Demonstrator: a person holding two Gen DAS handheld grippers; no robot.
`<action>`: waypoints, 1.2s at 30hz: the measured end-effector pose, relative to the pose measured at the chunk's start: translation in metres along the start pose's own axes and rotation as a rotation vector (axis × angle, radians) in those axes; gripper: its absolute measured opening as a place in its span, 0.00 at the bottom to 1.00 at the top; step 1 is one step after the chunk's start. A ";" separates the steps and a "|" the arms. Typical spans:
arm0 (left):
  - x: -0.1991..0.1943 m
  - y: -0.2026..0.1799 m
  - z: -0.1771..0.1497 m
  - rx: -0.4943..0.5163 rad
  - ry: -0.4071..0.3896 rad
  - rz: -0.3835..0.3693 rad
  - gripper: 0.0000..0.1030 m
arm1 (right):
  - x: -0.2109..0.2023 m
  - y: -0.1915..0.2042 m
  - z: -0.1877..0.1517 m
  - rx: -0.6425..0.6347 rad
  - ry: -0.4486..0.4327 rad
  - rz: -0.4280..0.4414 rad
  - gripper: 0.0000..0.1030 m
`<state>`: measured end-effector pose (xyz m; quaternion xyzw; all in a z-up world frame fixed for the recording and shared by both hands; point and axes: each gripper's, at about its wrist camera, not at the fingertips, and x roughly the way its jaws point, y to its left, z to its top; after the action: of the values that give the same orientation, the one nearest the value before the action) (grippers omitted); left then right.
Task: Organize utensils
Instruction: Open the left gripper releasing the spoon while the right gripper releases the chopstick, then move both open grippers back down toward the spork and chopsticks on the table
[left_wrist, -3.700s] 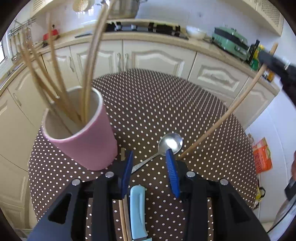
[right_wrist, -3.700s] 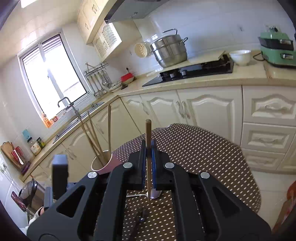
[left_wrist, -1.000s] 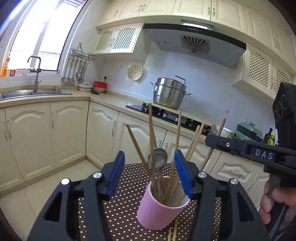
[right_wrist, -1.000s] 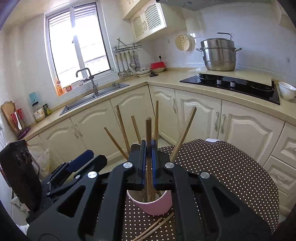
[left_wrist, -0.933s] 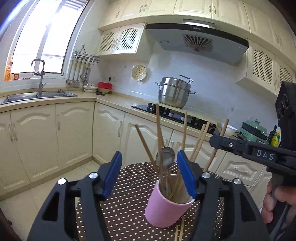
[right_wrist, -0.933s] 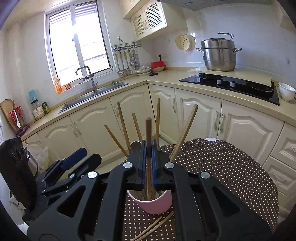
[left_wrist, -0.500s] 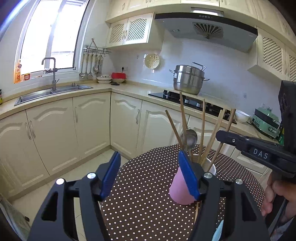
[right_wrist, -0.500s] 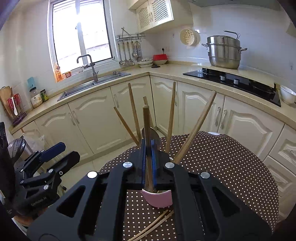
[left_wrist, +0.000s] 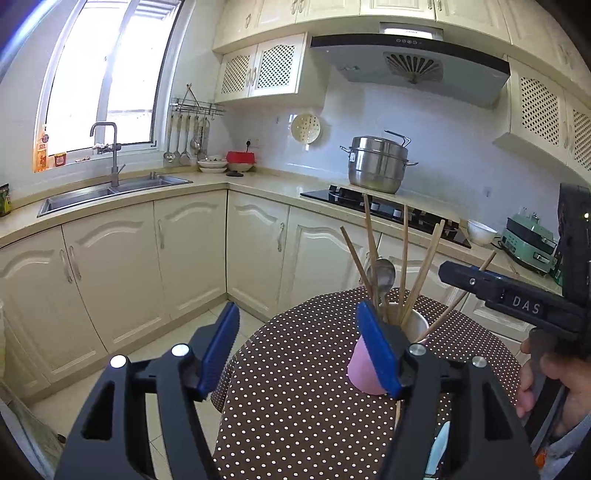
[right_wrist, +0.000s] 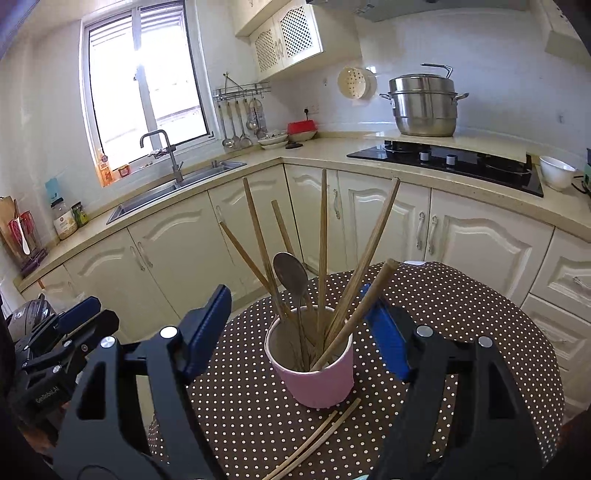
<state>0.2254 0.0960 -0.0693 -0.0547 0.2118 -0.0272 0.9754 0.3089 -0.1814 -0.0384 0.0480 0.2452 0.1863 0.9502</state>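
A pink cup (right_wrist: 317, 380) stands on the dotted table (right_wrist: 461, 314) and holds several wooden chopsticks and a metal spoon (right_wrist: 290, 275). My right gripper (right_wrist: 295, 299) hangs over the cup with its jaws opening. The thick chopstick (right_wrist: 354, 317) between them rests in the cup, leaning beside the right pad with no grip on it. My left gripper (left_wrist: 298, 314) is open and empty, left of the cup (left_wrist: 364, 369), whose side its right finger partly hides. Two loose chopsticks (right_wrist: 317, 439) lie in front of the cup.
A pale blue knife handle (left_wrist: 437, 446) lies on the table near its front edge. A person's hand (left_wrist: 546, 373) holds the right gripper's grip. Cream cabinets, a sink and a hob with a steel pot (right_wrist: 424, 103) line the walls behind.
My right gripper's jaws have spread wide and let go of the chopstick, which now leans in the cup. The left gripper has swung left, so the cup sits behind its right finger.
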 end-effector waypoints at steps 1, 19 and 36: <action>-0.001 -0.001 0.001 0.000 0.000 -0.002 0.64 | -0.003 -0.001 0.000 0.005 -0.004 0.006 0.71; -0.025 -0.017 -0.005 -0.016 0.046 -0.085 0.66 | -0.071 -0.014 0.002 0.070 -0.134 0.045 0.88; 0.056 -0.072 -0.085 0.148 0.545 -0.204 0.67 | -0.078 -0.066 -0.085 0.106 0.106 -0.114 0.89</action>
<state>0.2390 0.0121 -0.1602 0.0049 0.4566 -0.1539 0.8762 0.2269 -0.2722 -0.0897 0.0745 0.3069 0.1210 0.9411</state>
